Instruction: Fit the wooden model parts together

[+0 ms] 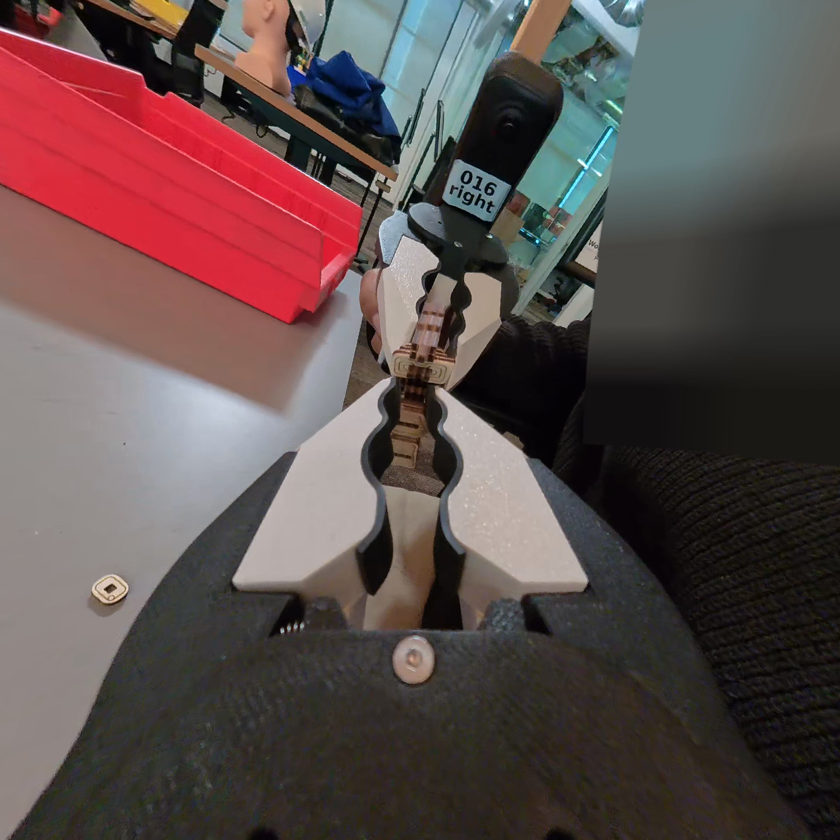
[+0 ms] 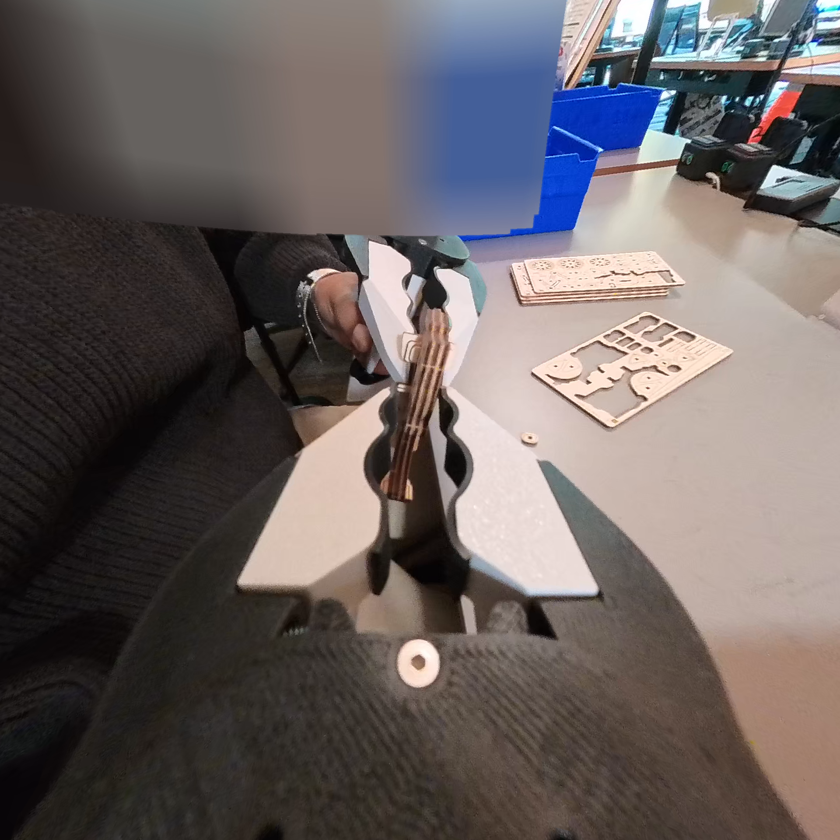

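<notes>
A: What lies around, left to right?

B: A red bin (image 1: 182, 182) and one loose washer (image 1: 110, 590) on the table (image 1: 136, 409). Then the left gripper (image 1: 411, 386) and right gripper (image 2: 416, 395), tip to tip off the table's edge, both clamped on the wooden model (image 2: 420, 400). Further right, a part sheet (image 2: 632, 368), a sheet stack (image 2: 595, 277), blue bins (image 2: 591, 132).

A: Anything blocking?

B: A dark sleeve (image 1: 727, 568) crowds close.
</notes>
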### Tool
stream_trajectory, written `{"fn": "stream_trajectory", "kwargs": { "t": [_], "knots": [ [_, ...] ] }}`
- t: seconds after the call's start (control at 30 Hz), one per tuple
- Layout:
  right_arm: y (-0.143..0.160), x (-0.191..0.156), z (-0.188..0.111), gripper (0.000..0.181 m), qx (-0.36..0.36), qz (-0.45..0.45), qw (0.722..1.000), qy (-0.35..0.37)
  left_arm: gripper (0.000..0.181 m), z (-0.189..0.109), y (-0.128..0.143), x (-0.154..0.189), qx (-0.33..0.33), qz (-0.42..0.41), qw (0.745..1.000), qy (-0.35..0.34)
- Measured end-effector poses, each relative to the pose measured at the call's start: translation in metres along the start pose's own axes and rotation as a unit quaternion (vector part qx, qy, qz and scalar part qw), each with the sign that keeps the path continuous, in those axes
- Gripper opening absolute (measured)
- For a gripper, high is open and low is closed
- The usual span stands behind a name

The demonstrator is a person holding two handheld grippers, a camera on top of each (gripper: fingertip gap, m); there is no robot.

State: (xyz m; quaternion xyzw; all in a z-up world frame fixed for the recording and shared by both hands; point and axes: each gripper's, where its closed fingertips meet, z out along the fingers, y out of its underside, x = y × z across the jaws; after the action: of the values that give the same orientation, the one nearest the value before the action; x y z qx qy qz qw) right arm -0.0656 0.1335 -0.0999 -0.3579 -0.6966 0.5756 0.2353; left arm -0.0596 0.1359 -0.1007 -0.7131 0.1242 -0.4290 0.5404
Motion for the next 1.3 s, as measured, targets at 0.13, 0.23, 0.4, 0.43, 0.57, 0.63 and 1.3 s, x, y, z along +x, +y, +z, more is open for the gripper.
{"fn": "stream_trajectory", "kwargs": {
  "t": [0.13,0.23,0.4,0.43,0.57,0.63,1.3],
  "knots": [
    [0.0029,0.0003,0.0005,0.017,-0.004,0.016,1.0,-0.006,0.009,0.0008,0.0034,-0.0018,-0.011,0.022,1.0,-0.018],
    [0.0018,-0.0006,-0.0001,0.016,-0.003,0.025,1.0,-0.011,0.009,0.0009,0.0027,-0.0005,-0.014,0.041,0.999,-0.026],
    [0.0019,-0.0016,-0.0014,0.016,-0.011,0.008,1.0,-0.004,0.009,0.0021,0.0025,0.0007,-0.009,0.046,0.998,-0.032],
    [0.0015,-0.0018,-0.0016,0.016,-0.011,0.006,1.0,-0.003,0.009,0.0024,0.0022,0.0009,-0.007,0.049,0.998,-0.035],
    [0.0012,-0.0027,-0.0019,0.016,-0.011,0.006,1.0,-0.002,0.009,0.0024,0.0022,0.0019,-0.003,0.057,0.998,-0.04],
    [0.0013,-0.0029,-0.0016,0.016,-0.012,0.005,1.0,0.0,0.009,0.0019,0.0023,0.0021,-0.001,0.058,0.998,-0.039],
    [-0.0024,-0.0046,-0.0009,0.01,0.002,0.031,0.999,-0.012,0.009,-0.0014,-0.0017,0.0078,-0.002,0.085,0.996,-0.013]
  ]
}}
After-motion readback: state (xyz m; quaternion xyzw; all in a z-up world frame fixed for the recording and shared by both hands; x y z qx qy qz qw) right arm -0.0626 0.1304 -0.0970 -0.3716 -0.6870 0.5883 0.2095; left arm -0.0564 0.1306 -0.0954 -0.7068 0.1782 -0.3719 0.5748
